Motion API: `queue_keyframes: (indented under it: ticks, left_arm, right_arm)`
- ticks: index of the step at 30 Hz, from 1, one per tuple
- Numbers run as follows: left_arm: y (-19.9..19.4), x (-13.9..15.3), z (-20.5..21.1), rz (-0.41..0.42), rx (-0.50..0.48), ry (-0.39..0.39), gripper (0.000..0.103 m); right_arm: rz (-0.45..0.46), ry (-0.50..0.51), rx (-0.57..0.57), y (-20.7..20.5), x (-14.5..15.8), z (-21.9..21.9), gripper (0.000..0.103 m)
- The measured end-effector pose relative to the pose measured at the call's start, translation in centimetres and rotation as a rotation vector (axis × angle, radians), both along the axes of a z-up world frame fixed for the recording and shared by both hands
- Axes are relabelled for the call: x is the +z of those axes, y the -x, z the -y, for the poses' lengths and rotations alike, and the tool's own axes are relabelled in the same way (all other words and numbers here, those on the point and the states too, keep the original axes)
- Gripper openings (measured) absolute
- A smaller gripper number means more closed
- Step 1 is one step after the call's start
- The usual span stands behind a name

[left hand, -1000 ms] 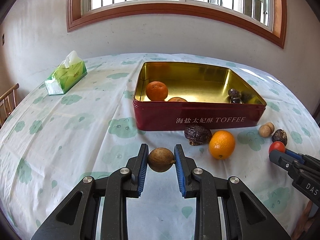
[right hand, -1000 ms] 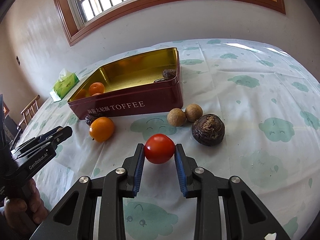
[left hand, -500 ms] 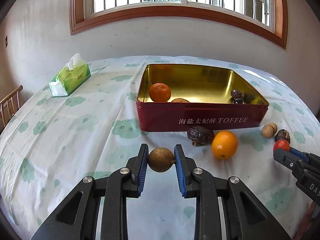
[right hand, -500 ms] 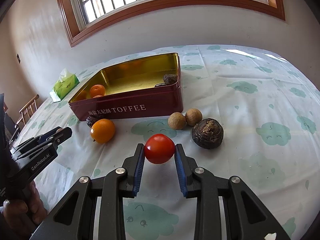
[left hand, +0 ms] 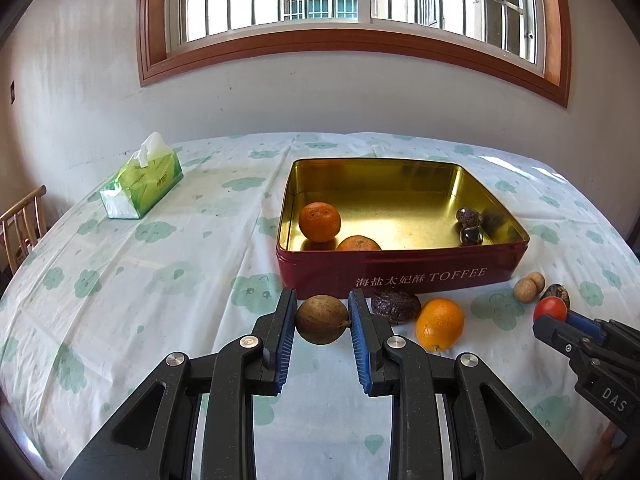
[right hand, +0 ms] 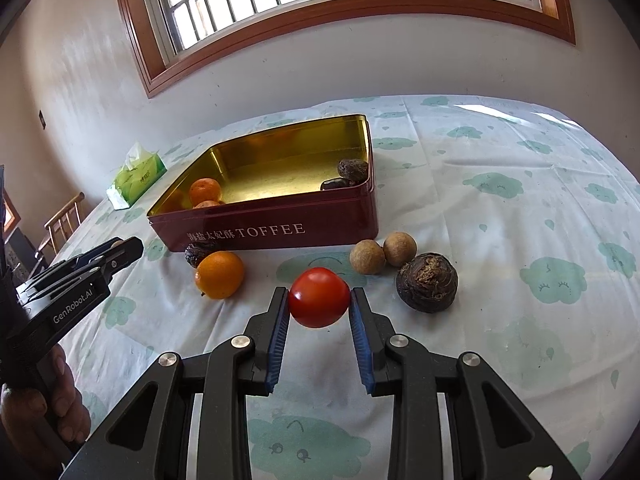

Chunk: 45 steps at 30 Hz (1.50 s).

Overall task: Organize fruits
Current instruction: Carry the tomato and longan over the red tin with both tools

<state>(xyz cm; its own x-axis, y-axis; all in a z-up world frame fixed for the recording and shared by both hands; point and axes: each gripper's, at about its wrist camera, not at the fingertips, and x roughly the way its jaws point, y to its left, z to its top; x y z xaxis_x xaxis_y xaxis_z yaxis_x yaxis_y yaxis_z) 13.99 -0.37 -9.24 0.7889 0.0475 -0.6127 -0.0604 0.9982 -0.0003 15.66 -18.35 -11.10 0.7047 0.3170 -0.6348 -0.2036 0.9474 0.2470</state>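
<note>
While both tools are loaded, the left gripper (left hand: 322,320) has its blue-padded fingers clamped on a round brown dry-skinned fruit (left hand: 322,319), held off the cloth just in front of the near wall of the red rectangular TOFFEE tin with a gold inside (left hand: 400,276). Right gripper (right hand: 319,298) is clamped on a small red glossy tomato (right hand: 319,297), held above the white tablecloth with green cloud print (right hand: 520,200), near the tin's front right corner. Inside the tin: two orange mandarins (left hand: 319,222) at the left near corner, one partly hidden by the wall, and two dark wrinkled fruits (left hand: 469,216) at the right side. Outside, along the front wall: a dark brown wrinkled lump fruit (left hand: 395,306) touching or just beside a loose bright orange mandarin (left hand: 439,324). Further right, two small tan round fruits (right hand: 382,252) sit touching each other, with a large dark rough chestnut-like bulb (right hand: 427,282) just beside them. Green tissue pack with a white sheet sticking out (left hand: 142,182) lies well apart at the far left of the table. Wooden chair back (left hand: 20,220) shows at the left edge. A bare hand (right hand: 44,400) grips the left tool's handle in the right wrist view.
</note>
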Motion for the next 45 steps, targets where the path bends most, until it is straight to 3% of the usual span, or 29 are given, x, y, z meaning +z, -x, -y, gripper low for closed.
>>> queue_keyframes:
  ticks: [18, 45]
  left_arm:
    - [-1.0, 2.9, 0.6, 0.051, -0.020, -0.007, 0.028]
    - [-4.8, 3.6, 0.5, 0.061, -0.014, -0.026, 0.028]
  right_arm:
    - [0.077, -0.010, 0.007, -1.1, 3.9, -0.4, 0.028]
    - [0.098, -0.013, 0.018, -4.2, 5.0, -1.1, 0.028]
